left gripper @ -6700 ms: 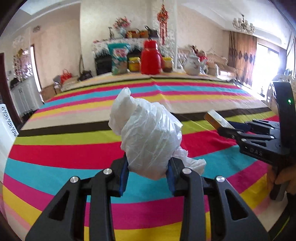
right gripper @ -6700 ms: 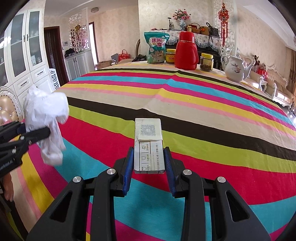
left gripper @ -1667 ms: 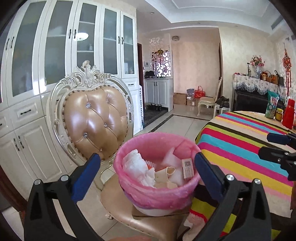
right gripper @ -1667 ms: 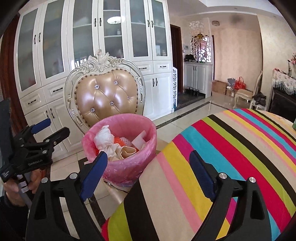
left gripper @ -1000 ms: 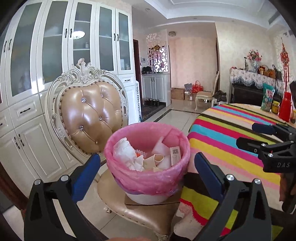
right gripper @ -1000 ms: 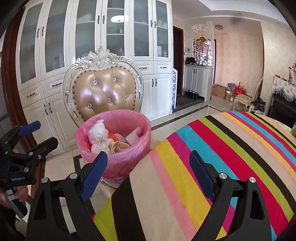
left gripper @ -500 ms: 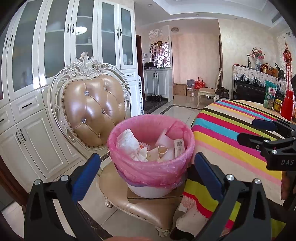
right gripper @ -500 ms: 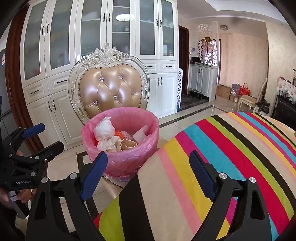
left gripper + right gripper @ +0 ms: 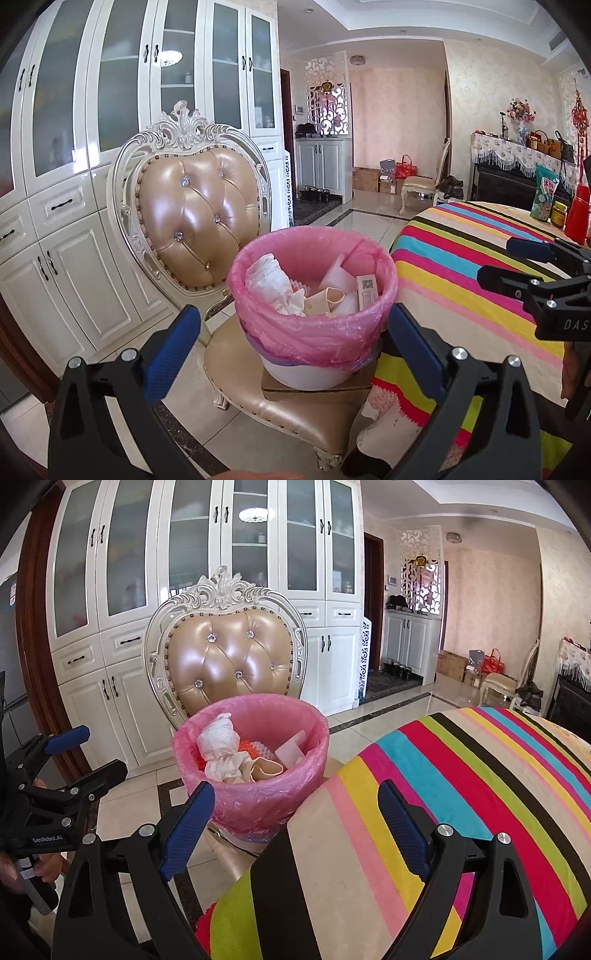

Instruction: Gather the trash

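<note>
A bin lined with a pink bag [image 9: 314, 332] [image 9: 255, 801] stands on the seat of a padded chair. Inside lie a crumpled white plastic bag [image 9: 267, 282] [image 9: 218, 742], a small printed carton [image 9: 366, 293] and other scraps. My left gripper [image 9: 293, 334] is open and empty, its blue pads to either side of the bin in that view. My right gripper [image 9: 295, 812] is open and empty too, held over the striped table's edge, with the bin beyond its left finger. Each gripper also shows at the edge of the other's view.
The chair [image 9: 195, 221] has a tall tufted back and stands before white cabinets [image 9: 74, 184]. The round table with a striped cloth [image 9: 461, 794] lies right of the bin. A thermos and jars [image 9: 576, 218] stand at its far side. Tiled floor [image 9: 362, 221] stretches behind.
Six seconds ago the left gripper held the white bag and the right held the carton; both now lie in the bin. Over the last second the views barely shifted.
</note>
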